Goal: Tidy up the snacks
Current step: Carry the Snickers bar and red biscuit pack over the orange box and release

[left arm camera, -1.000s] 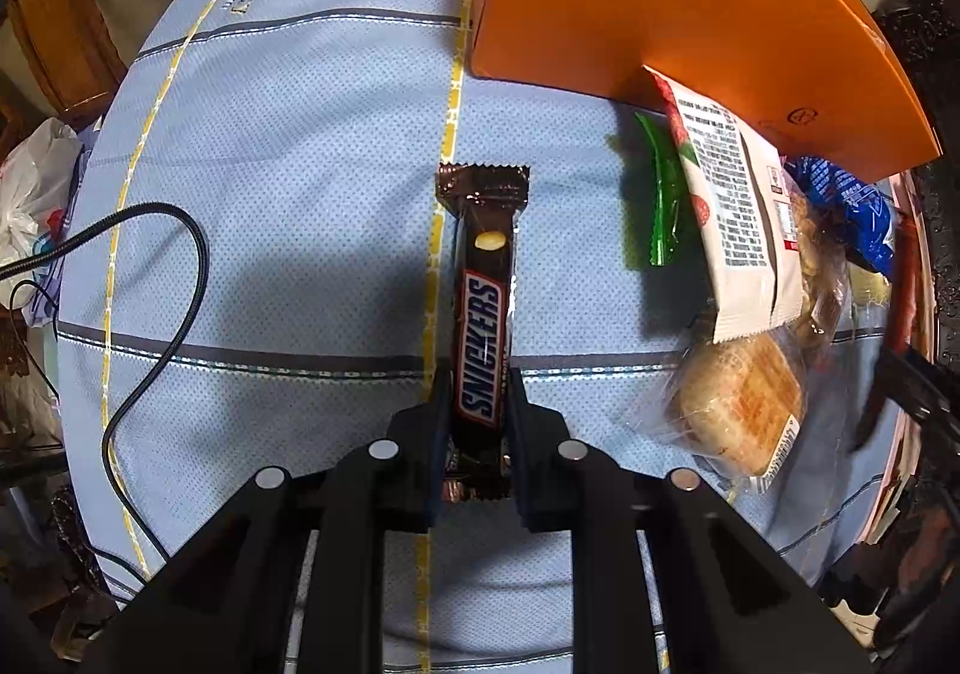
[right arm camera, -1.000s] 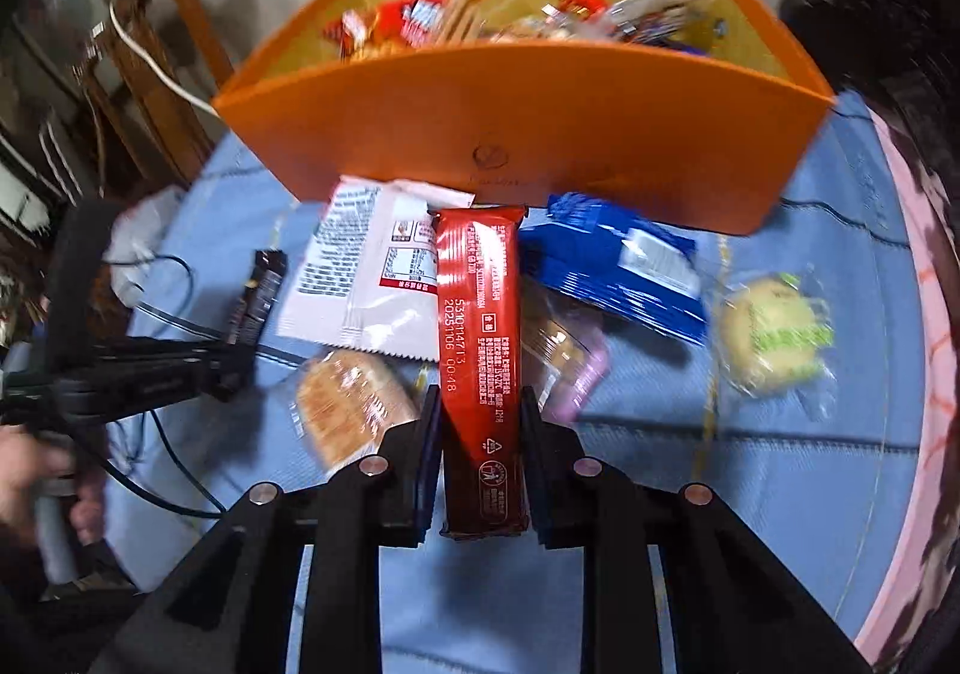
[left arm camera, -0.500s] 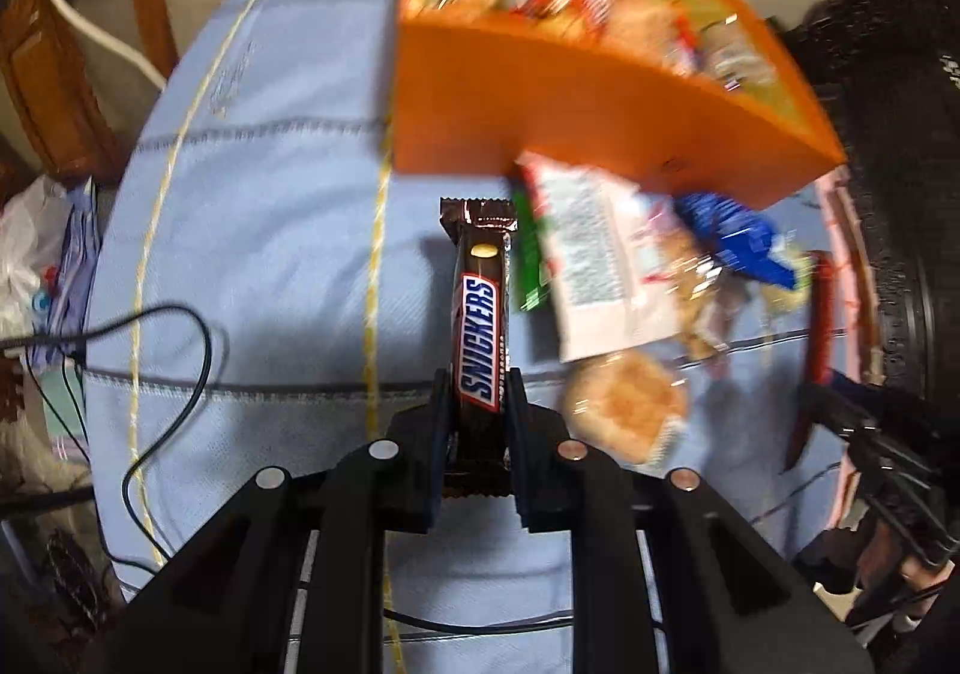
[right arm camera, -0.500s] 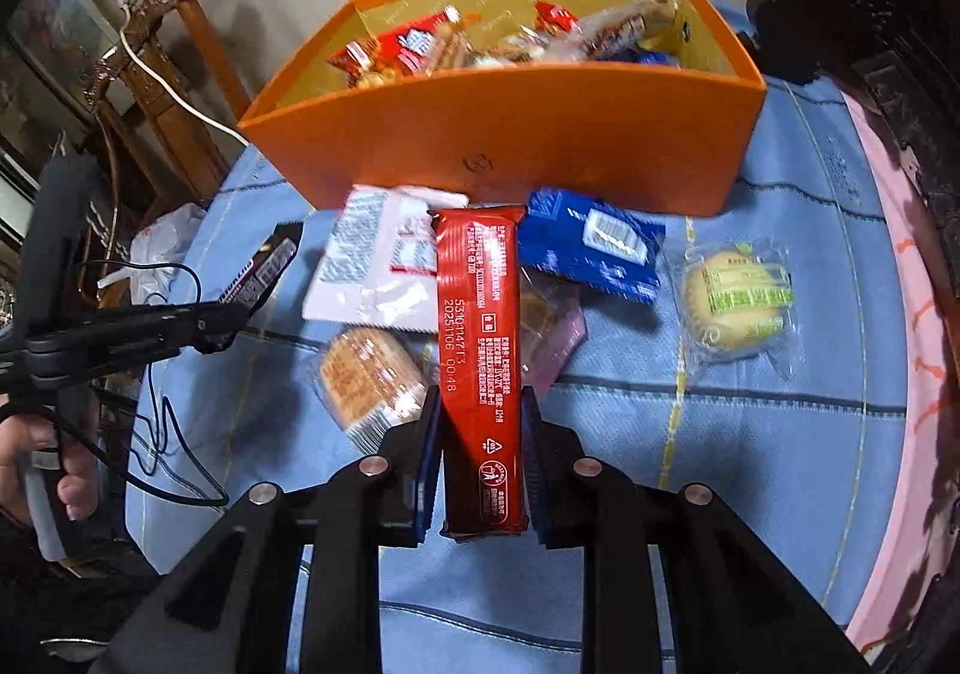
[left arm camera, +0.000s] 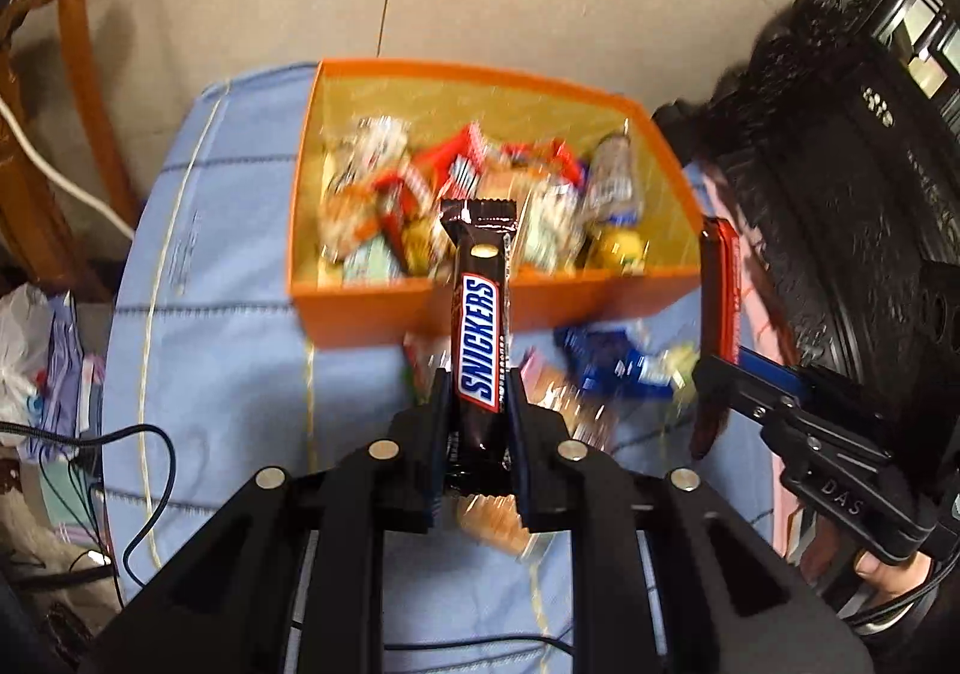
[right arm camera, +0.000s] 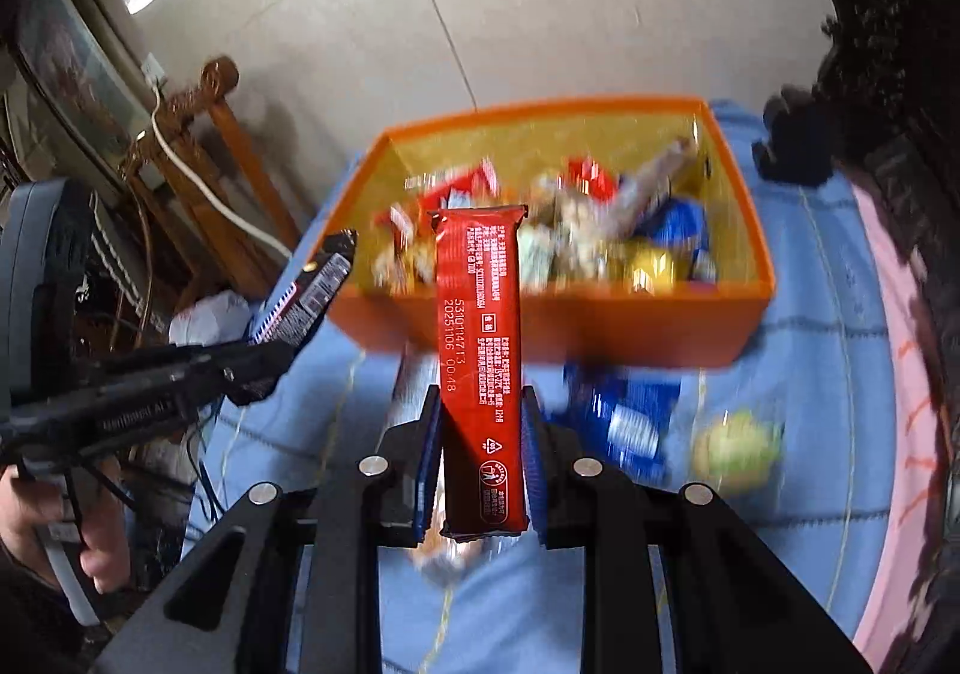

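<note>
- My left tool (left arm camera: 478, 397) is clamped on the Snickers bar (left arm camera: 480, 338), which stands up mid-frame in the left view, its top over the orange box (left arm camera: 360, 308)
- My right tool (right arm camera: 480, 422) grips a red snack packet (right arm camera: 480, 350), centre of the right view
- The box sits on the blue-clothed counter (right arm camera: 810, 326), with loose snacks (right arm camera: 636, 422) in front of it
</note>
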A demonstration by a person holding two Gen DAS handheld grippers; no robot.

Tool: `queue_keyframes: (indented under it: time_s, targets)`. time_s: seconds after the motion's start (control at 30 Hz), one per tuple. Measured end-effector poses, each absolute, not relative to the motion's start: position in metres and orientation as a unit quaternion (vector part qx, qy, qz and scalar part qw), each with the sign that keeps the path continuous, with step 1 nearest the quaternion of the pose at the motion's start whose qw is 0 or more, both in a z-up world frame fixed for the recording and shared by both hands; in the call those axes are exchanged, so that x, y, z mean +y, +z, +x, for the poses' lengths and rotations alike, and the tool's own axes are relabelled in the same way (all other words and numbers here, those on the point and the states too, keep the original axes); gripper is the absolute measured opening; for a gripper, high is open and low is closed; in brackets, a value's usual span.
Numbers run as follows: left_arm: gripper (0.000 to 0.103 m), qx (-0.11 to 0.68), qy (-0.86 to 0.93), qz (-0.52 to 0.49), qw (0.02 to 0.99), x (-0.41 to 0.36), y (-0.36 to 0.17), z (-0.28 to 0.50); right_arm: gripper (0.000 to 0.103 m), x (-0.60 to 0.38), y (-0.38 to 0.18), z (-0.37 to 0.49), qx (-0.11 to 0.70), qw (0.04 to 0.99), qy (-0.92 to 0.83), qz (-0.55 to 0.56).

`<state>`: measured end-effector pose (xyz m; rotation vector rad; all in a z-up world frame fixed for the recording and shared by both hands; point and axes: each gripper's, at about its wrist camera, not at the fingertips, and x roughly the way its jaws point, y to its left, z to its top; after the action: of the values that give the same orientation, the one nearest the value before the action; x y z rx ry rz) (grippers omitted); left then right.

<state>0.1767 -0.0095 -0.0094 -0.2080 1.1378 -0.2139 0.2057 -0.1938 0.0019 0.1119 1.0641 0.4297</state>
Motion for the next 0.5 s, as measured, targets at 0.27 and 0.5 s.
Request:
queue_keyframes:
  time_s: [0.27, 0.5]
  targets:
    - [0.017, 0.516, -0.084, -0.107, 0.846, -0.012, 0.011, 0.231, 0.024, -0.189, 0.022, 0.265, 0.467, 0.864, 0.184, 0.044]
    - [0.017, 0.513, -0.062, -0.141, 0.845, -0.002, 0.014, 0.286, 0.026, -0.178, 0.017, 0.322, 0.465, 0.871, 0.156, 0.016]
